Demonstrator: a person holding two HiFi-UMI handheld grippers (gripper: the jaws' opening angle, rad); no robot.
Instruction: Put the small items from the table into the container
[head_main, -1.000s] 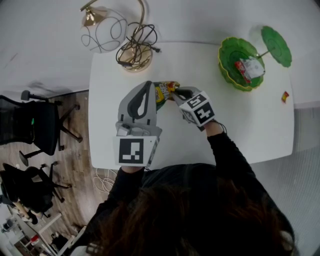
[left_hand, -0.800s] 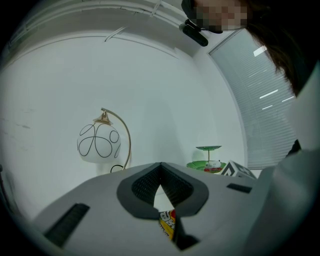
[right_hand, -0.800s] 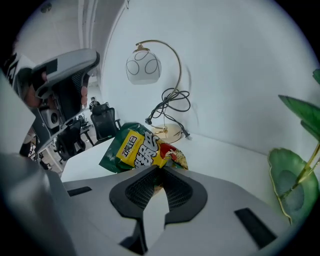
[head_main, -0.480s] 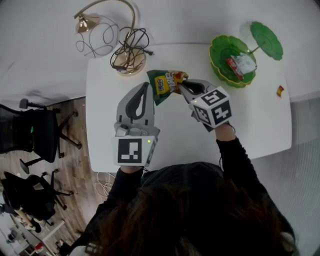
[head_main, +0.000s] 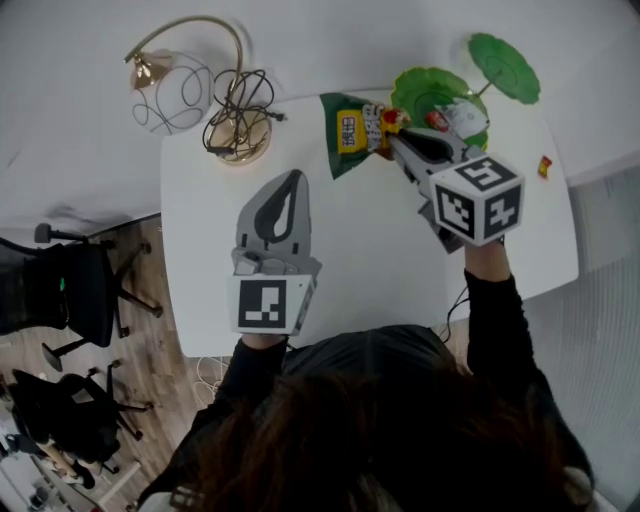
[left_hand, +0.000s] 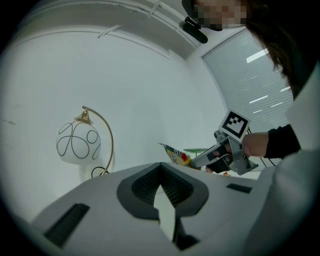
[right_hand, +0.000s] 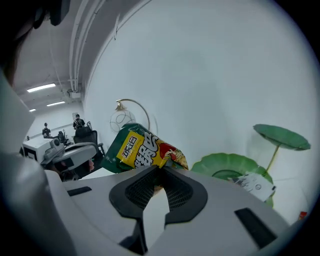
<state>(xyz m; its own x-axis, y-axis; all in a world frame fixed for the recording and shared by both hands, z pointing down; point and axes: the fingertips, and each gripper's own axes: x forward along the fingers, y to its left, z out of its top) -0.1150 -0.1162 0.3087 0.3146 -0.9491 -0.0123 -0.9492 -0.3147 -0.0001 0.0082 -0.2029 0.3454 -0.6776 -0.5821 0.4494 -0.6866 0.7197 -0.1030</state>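
Left gripper (head_main: 295, 178): pale grey shell with a black lining in a teardrop outline; dark ribbed pads (left_hand: 145, 186) sit in a black surround.
Left marker cube (head_main: 268, 303): white, with a black square pattern on its top face.
Right gripper (head_main: 393, 135): the same grey shell and black lining, with a dark rectangular slot (right_hand: 252, 222) on each side of the pads.
Right marker cube (head_main: 478, 198): white, with black square markers on three visible faces.
Sleeves: long and black, right sleeve (head_main: 495, 300) and left sleeve (head_main: 248, 362).
Cable: a thin dark cable (head_main: 452, 303) loops beside the right sleeve.
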